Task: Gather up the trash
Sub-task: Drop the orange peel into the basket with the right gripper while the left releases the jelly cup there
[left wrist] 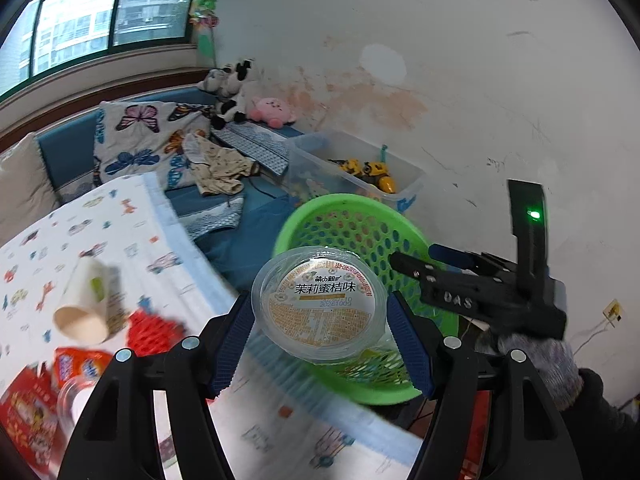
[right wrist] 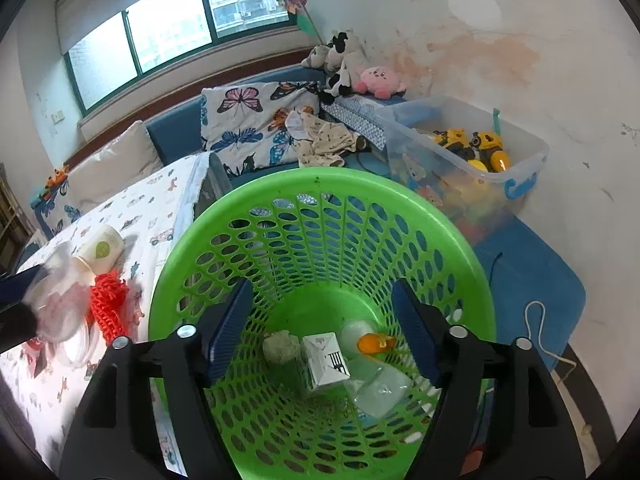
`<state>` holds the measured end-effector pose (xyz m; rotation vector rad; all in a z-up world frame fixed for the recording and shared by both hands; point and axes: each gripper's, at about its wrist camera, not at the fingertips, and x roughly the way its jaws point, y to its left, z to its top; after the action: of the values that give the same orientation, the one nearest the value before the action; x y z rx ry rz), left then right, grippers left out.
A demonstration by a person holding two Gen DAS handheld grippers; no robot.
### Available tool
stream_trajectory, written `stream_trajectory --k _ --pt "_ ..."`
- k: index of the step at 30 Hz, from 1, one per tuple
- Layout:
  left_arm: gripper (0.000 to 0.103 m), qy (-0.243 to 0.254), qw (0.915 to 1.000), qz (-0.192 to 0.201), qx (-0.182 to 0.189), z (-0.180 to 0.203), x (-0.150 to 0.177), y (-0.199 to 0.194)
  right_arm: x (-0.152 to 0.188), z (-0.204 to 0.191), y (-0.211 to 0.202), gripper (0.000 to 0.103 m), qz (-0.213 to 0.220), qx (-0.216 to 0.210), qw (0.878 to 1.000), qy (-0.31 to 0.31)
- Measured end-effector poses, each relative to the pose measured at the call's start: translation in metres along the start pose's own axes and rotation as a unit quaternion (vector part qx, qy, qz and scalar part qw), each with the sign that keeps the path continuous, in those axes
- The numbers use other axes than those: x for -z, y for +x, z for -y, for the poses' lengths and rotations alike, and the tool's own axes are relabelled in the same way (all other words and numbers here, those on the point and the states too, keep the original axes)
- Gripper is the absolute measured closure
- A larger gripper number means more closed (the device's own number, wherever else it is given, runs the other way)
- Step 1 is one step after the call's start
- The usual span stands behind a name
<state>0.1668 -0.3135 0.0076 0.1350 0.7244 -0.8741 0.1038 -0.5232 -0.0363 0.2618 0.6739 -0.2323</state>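
Beyond the counter [left wrist: 132, 216] edge, the green basket [left wrist: 304, 216] lies ahead-right — my left hand-held gripper [left wrist: 320, 334] clenches the jelly cup [left wrist: 320, 304]; the right hand-held gripper [right wrist: 326, 330] gapes empty.

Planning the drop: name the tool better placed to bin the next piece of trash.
Left. The left tool already grips the clear jelly cup near the green basket; the right tool is open and holds nothing.

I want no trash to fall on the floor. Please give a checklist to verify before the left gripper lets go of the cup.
1. Left gripper holds jelly cup on both sides: ok.
2. Cup over basket opening: cannot tell; it overlaps the near rim.
3. Right gripper clear of the drop path: cannot tell.
4. Room left in the basket: ok.
5. Basket upright and steady: cannot tell.
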Motion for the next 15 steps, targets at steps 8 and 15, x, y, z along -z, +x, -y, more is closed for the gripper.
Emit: stream_trajectory --k 8,15 --pt "0.037 0.006 0.9996 -0.024 0.011 0.018 -0.016 0.038 0.008 0.017 -0.023 0.026 0.015 0.005 1.0 0.017" --pt "0.036 -0.005 0.9987 -0.051 0.002 0.018 -0.019 0.07 0.017 0.032 -0.029 0.024 0.013 0.007 0.999 0.036"
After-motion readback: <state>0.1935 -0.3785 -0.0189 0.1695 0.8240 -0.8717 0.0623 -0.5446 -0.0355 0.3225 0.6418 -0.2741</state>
